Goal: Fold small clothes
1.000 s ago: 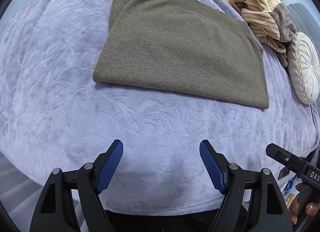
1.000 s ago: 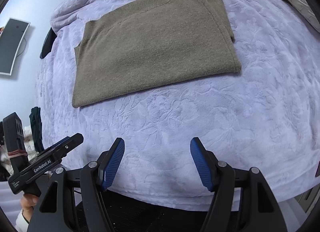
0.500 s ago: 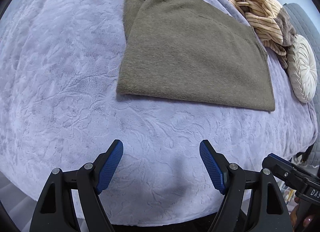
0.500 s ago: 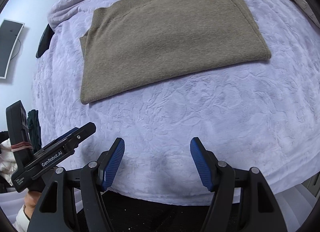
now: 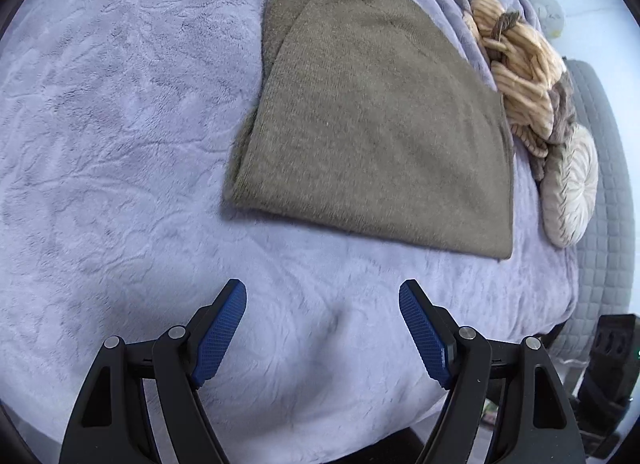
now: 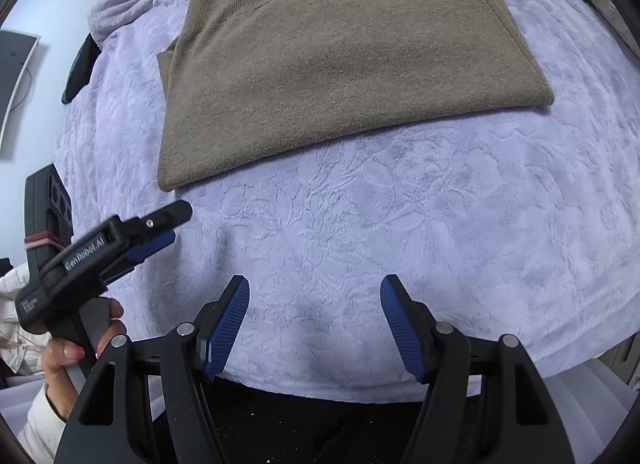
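— Both cameras have come in closer since a second ago: the olive sweater fills more of each view, and the left hand-held gripper now reaches further over the bed than it did.

— How does the sweater look?

— Folded into a flat, roughly rectangular packet on the lavender blanket, well ahead of both sets of fingers. In the left wrist view a second layer peeks out along its left side, and a ribbed collar or cuff sticks up at the far end; I can't be sure which it is, as that part is a little blurred.

— And the grippers?

— The left hand-held gripper is spread wide with nothing between its blue pads, hovering over bare blanket. The right hand-held gripper is likewise released and empty.

— Does one view give you more than the other?

— Yes. The left wrist view shows a striped tan garment bunched just past the sweater's right edge, and a round pleated cushion beside it. The right wrist view shows only a sliver of these, but it does show the sweater from its long folded edge, the person's hand on the left gripper's handle, and a dark monitor at the wall.
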Motion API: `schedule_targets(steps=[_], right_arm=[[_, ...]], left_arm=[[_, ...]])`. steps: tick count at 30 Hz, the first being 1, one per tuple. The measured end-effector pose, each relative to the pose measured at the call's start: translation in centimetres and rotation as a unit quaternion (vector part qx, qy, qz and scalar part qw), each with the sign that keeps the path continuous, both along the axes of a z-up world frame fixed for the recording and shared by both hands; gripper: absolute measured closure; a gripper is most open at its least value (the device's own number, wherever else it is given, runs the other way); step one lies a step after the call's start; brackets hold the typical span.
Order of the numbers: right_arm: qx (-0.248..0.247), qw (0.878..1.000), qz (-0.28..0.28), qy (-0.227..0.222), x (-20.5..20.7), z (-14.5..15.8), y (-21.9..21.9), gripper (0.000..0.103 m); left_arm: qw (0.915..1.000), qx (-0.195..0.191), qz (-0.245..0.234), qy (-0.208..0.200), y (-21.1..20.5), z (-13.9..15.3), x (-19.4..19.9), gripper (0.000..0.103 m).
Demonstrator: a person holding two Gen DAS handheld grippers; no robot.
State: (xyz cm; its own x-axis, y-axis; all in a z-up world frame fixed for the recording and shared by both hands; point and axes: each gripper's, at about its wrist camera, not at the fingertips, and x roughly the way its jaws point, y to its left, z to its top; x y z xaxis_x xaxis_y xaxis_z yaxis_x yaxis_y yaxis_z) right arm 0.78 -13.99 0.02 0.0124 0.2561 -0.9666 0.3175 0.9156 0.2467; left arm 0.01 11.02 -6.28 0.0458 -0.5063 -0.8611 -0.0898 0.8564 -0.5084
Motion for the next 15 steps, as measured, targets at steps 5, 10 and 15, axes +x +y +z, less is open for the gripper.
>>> schedule_targets(steps=[5,10,15], right_arm=[[-0.005,0.999,0.030,-0.010,2.2,-0.7,-0.8,0.031],[-0.004,0.997,0.065,-0.029,6.2,-2.5,-2.3,0.056],[0.017,0.997,0.070,-0.041,10.0,-5.5,-3.9,0.058]], left_arm=[[0.9987,-0.032,0.040,-0.002,-1.2,-1.1,1.1,0.023],[0.9968,-0.046,0.064,-0.011,-2.9,-2.3,2.0,0.023],[0.9918,-0.072,0.104,-0.019,-3.0,-3.3,2.9,0.023]])
